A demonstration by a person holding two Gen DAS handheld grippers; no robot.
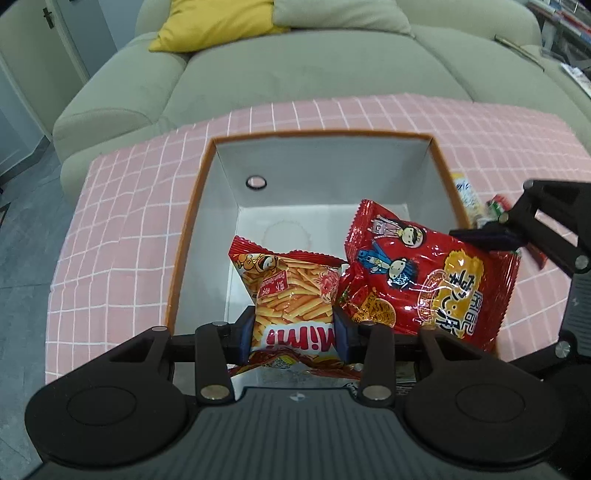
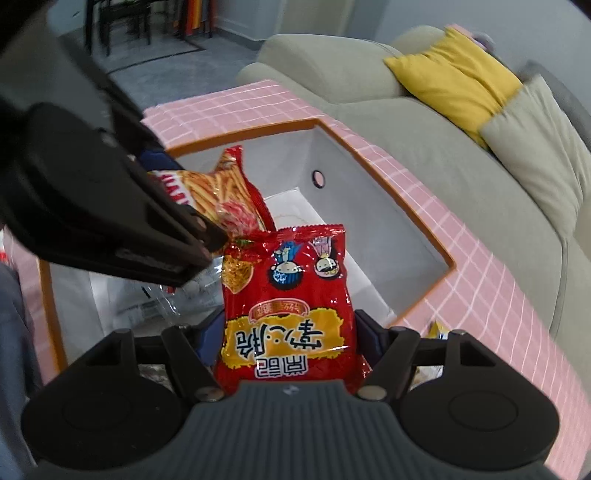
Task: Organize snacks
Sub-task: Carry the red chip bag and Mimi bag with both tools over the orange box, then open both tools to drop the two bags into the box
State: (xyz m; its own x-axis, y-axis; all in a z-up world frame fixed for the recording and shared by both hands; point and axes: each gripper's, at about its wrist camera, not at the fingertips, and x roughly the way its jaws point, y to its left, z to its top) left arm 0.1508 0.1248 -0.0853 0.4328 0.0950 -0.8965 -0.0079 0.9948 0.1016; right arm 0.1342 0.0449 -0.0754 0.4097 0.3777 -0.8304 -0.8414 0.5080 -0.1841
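An orange Mimi bag of stick snacks [image 1: 291,295] hangs over the inside of a white box with an orange rim [image 1: 192,206]. My left gripper [image 1: 294,332] is shut on its lower part, a blue pad on either side. Beside it on the right, a red bag with cartoon figures [image 1: 428,280] tilts over the box's right side. In the right wrist view my right gripper [image 2: 290,332] is shut on that red bag [image 2: 291,295]. The Mimi bag [image 2: 221,188] shows behind the left gripper's finger [image 2: 199,236].
The box stands on a pink checked cloth [image 1: 122,206] in front of a grey-green sofa [image 1: 295,74] with a yellow cushion [image 1: 210,26]. Loose snack packets [image 1: 469,195] lie outside the box's right wall. Clear crinkled wrapping [image 2: 166,302] lies on the box floor [image 1: 295,221].
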